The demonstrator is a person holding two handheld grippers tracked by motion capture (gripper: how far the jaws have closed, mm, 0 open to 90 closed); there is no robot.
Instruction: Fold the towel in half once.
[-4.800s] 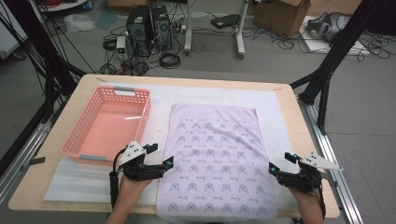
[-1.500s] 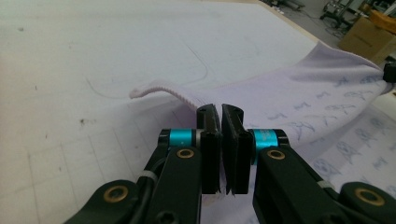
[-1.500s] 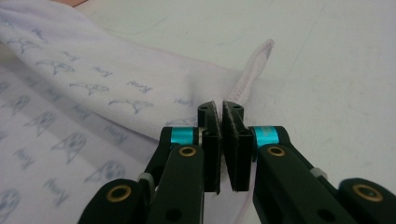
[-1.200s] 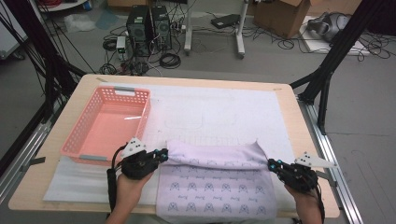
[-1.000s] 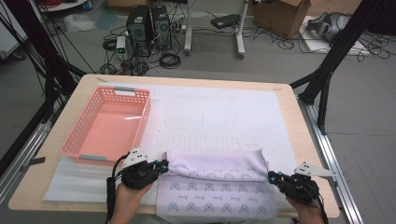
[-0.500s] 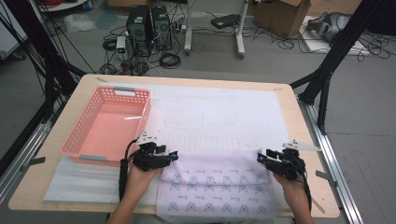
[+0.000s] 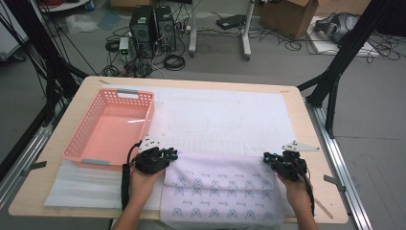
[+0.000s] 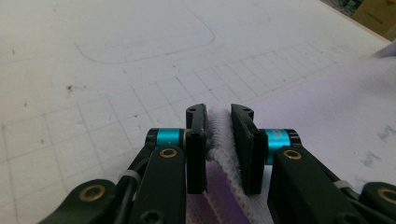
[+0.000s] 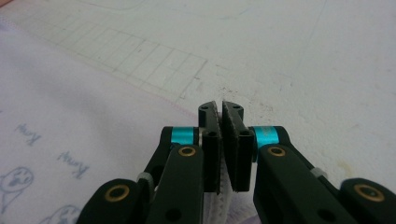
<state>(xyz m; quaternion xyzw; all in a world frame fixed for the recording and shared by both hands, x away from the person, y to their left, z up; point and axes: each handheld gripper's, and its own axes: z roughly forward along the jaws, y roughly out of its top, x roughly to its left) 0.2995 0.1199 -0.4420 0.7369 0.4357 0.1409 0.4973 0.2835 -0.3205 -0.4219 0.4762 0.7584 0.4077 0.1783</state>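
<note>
Folded cloth (image 7: 222,184) lay at near edge of counter (image 7: 306,115). Left claw (image 7: 168,155) and right claw (image 7: 268,158), jaws just closing, clamped its far fold corners — likely for next fold. Pink basket (image 7: 84,139) waited left.

even, soft overhead light fills the high view, with a pale glare patch on the floor of the pink basket (image 7: 107,127) and only faint shadows. the picture is slightly soft overall. both gripper views are bright, nearly washed out on the white mat (image 8: 93,70), their far backgrounds blurring out of focus.
</note>
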